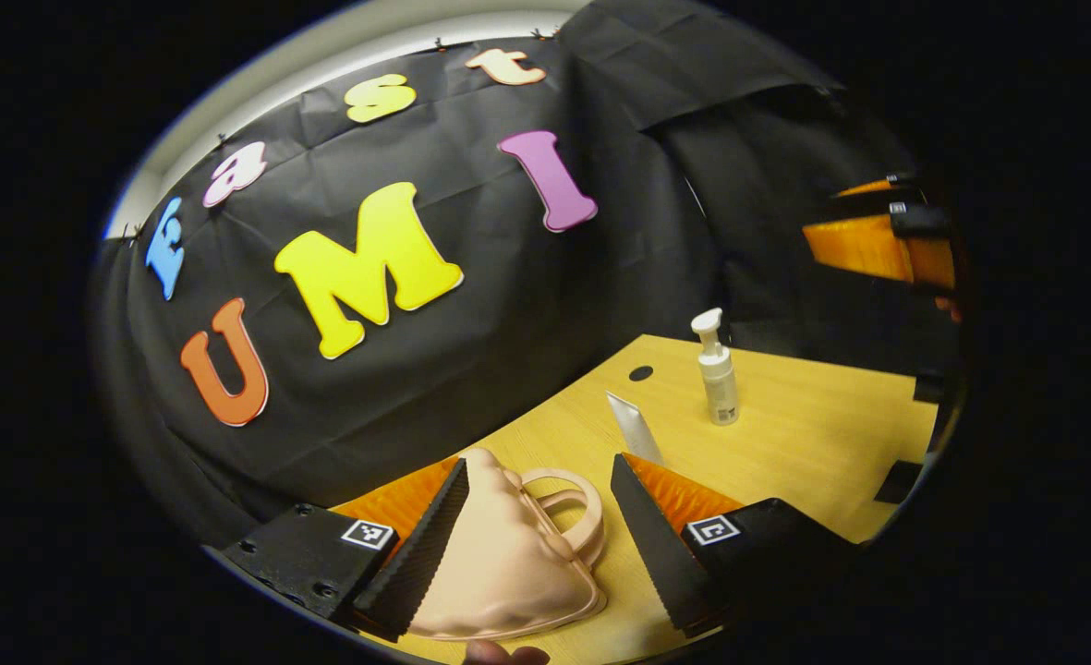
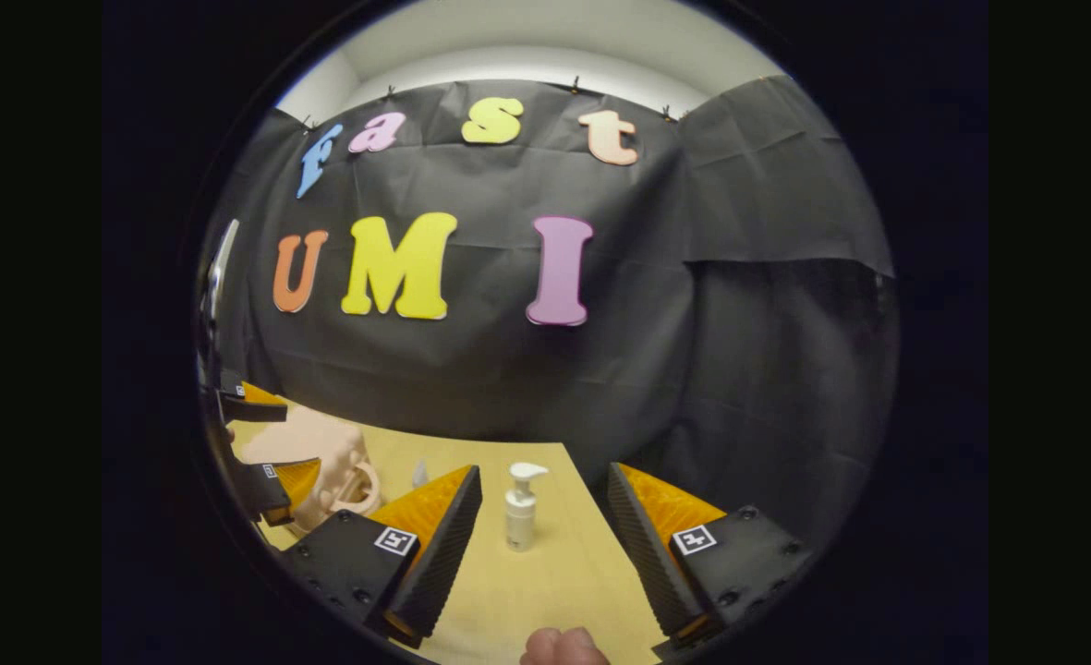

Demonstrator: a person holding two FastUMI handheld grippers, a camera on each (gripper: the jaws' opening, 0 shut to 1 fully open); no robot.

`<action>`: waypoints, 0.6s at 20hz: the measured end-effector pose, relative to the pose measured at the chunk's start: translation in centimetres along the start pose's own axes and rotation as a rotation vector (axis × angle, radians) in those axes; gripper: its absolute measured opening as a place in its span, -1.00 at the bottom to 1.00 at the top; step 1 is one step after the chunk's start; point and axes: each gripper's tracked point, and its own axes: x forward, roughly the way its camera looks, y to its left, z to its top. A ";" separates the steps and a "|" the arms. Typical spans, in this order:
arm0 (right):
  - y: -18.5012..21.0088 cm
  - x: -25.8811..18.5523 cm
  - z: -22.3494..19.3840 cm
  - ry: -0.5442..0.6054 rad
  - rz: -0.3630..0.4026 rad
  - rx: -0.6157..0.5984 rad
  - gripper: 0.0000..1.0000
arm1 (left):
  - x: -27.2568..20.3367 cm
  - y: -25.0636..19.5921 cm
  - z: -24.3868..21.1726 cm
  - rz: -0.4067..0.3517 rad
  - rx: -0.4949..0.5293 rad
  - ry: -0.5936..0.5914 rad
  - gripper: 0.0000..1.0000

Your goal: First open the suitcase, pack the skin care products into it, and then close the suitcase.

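Both claws spread: left claw [image 1: 536,531] over suitcase [image 1: 499,563], right claw [image 2: 545,545] above table [image 2: 545,591].

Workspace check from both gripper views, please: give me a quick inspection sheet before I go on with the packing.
Surface: wooden table, with a small dark round hole near its back edge.
Job's things: pink suitcase lies closed, handle toward the pump bottle; white pump bottle stands upright; silvery tube lies between them.
Clutter: nothing seen.
Grippers: left gripper open, fingers either side of the suitcase, not pressing it; right gripper open, facing the pump bottle, apart from it.
Cables: nothing seen.
Surroundings: black cloth wall behind the table; pale ceiling above.
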 end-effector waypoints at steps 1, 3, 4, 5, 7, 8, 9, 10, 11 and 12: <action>-0.9 0.2 -0.4 0.007 -0.013 0.005 0.63 | 0.9 -0.4 -0.8 -0.005 0.049 0.026 0.96; -2.4 0.4 -1.2 0.019 -0.032 0.018 0.63 | 2.5 -0.8 -2.6 -0.009 0.147 0.100 0.98; -3.0 0.5 -1.7 0.024 -0.038 0.021 0.63 | 3.2 -1.0 -3.7 -0.012 0.190 0.140 0.97; -3.6 0.5 -2.0 0.030 -0.044 0.022 0.63 | 3.8 -1.2 -5.1 -0.017 0.232 0.192 0.98; -4.4 0.7 -2.6 0.037 -0.056 0.028 0.63 | 5.2 -1.6 -7.0 -0.031 0.293 0.250 0.97; -4.8 0.7 -2.8 0.043 -0.059 0.032 0.63 | 5.7 -1.4 -7.6 -0.028 0.320 0.272 0.96; -5.1 0.8 -3.2 0.051 -0.062 0.036 0.63 | 6.1 -1.3 -8.3 -0.025 0.342 0.289 0.95; -5.2 1.0 -3.4 0.056 -0.060 0.039 0.63 | 6.6 -1.3 -9.2 -0.021 0.367 0.318 0.94; -5.3 1.0 -3.6 0.059 -0.059 0.039 0.63 | 6.9 -1.4 -9.4 -0.017 0.375 0.332 0.94; -5.3 1.1 -3.8 0.063 -0.057 0.039 0.63 | 7.4 -1.5 -9.8 -0.013 0.379 0.342 0.92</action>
